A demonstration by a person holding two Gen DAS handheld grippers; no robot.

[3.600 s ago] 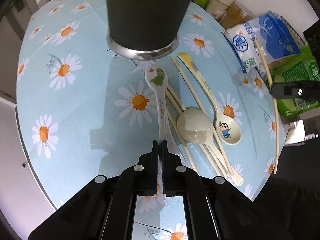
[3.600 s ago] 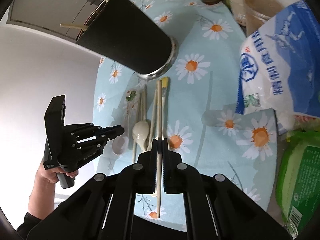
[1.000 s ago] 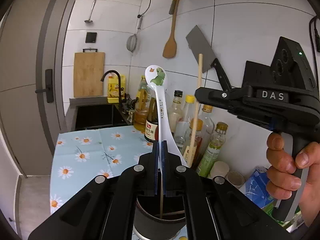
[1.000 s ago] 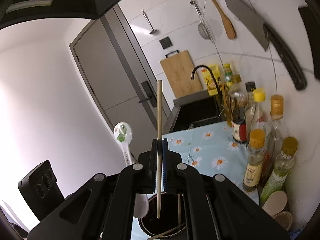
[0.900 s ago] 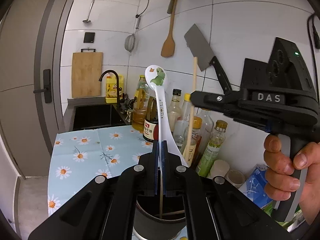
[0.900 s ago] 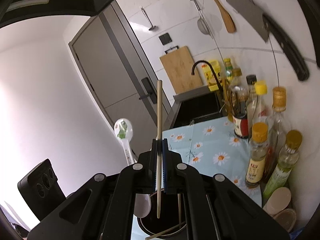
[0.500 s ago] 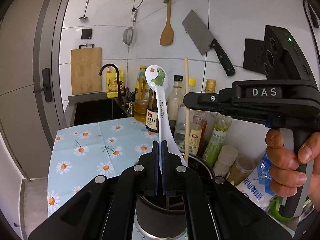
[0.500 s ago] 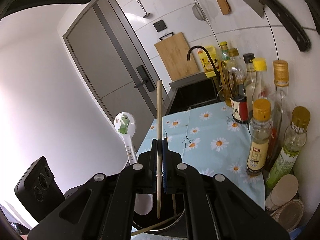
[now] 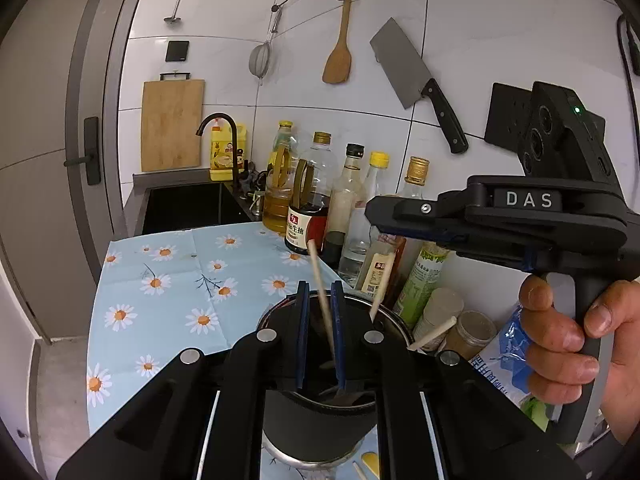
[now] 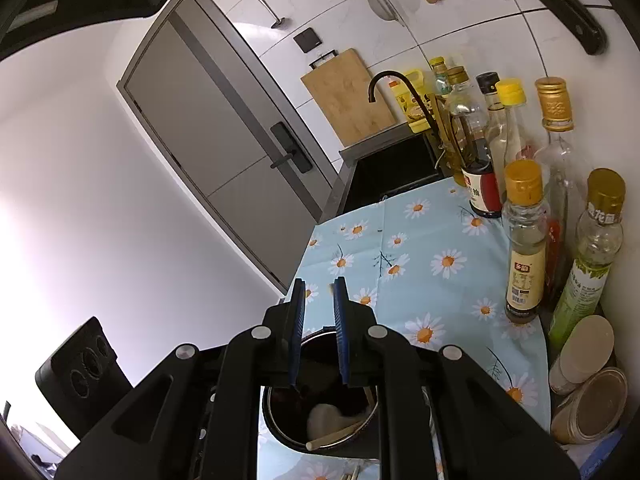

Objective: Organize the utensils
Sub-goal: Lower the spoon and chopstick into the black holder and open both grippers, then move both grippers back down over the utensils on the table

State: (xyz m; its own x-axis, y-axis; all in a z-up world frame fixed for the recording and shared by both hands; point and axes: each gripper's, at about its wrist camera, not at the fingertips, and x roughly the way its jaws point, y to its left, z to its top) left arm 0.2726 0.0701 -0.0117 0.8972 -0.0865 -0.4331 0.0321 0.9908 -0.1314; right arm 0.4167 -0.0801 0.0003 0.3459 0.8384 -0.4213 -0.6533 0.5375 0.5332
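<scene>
Both grippers hang over the black holder [image 9: 320, 412], jaws opening. The left gripper [image 9: 320, 312] has fingers apart around a loose chopstick [image 9: 320, 288] leaning in the holder; the right gripper [image 10: 319, 308] grips nothing, a white spoon [image 10: 324, 416] lying below its fingers inside. More utensils likely remain on the bench [image 9: 160, 280].

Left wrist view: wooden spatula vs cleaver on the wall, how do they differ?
The wooden spatula hangs straight down, head lowest; the cleaver sits tilted, handle toward the lower right. Spatula is brown wood; cleaver has a grey blade and black handle. Both hang on the white tiled wall.
</scene>
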